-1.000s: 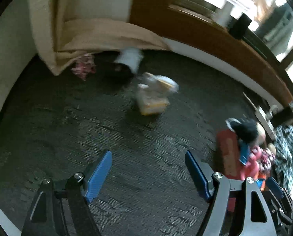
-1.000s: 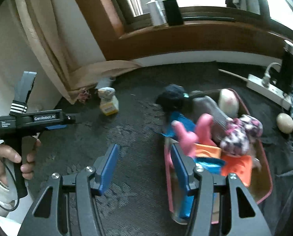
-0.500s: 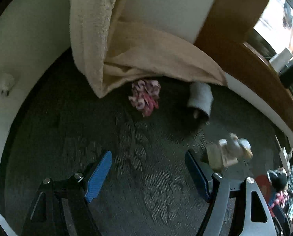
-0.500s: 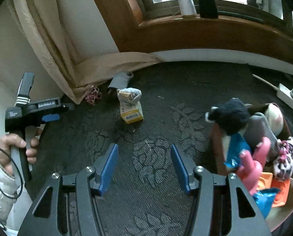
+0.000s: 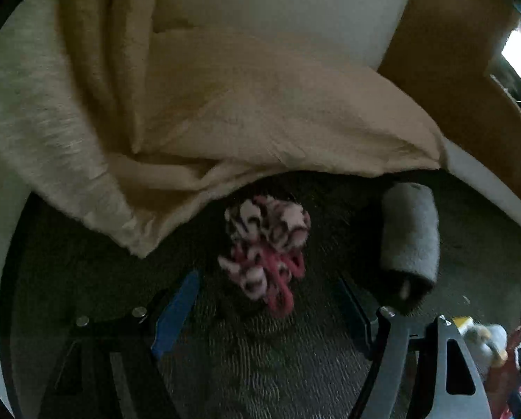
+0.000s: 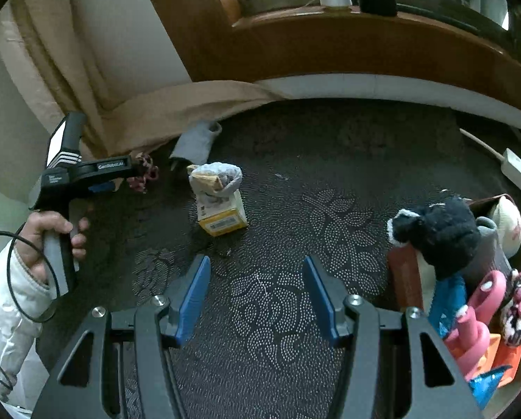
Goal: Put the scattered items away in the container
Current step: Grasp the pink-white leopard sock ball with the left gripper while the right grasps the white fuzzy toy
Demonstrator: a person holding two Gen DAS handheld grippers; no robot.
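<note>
left gripper over the pink scrunchie, right gripper empty above the carpet

at the far left of the right wrist view a hand (image 6: 52,235) in a white sleeve (image 6: 9,300) holds the left gripper (image 5: 265,300) by its handle. its jaws stand apart with nothing between the pads; the pink and white scrunchie (image 5: 267,244) lies on the dark carpet (image 5: 278,366) just ahead of the blue fingertips (image 5: 178,309), at the hem of the beige curtain (image 5: 225,111). just right of the scrunchie lies a grey sock (image 5: 409,230), also by the curtain's edge. further right, on open carpet, stands a small yellow box (image 6: 222,214) with a crumpled bag (image 6: 215,178) on top. the right gripper (image 6: 257,298) hangs over bare patterned carpet, jaws apart and empty, well short of the box. at the right edge sits the container (image 6: 403,272), a reddish tray already heaped with a black plush toy (image 6: 438,230), a pink toy (image 6: 477,317), another spotted scrunchie (image 6: 519,310) and orange and blue pieces. a white power strip (image 6: 520,171) lies beyond it near the wall.
</note>
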